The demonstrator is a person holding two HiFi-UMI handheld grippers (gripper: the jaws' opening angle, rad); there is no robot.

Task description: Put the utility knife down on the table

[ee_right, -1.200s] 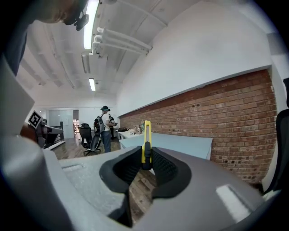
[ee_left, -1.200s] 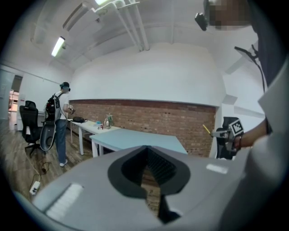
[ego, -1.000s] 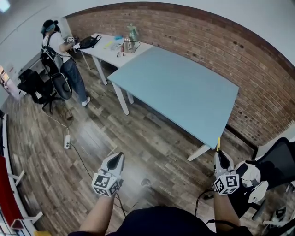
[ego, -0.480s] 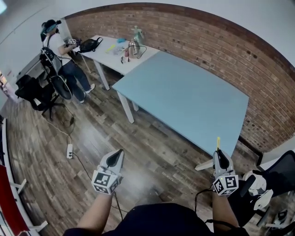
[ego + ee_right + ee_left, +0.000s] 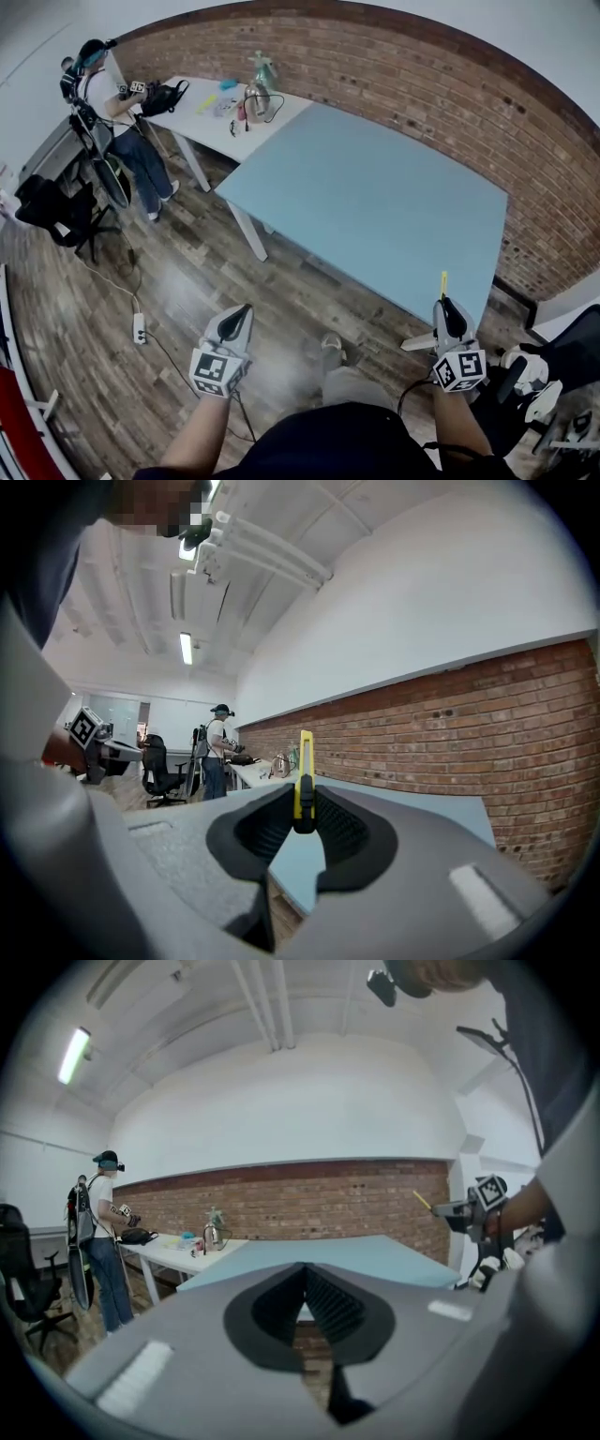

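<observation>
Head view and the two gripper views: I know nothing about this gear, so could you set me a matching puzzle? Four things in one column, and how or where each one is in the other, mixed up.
Things
1. utility knife
2. left gripper
3. light blue table
4. white table

States
A. bare top
B. jaws together, nothing between them
C. small items on it, another person standing beside it
D. clamped in the right gripper, yellow end sticking out

Pairs: 1-D, 2-B, 3-A, 4-C.
</observation>
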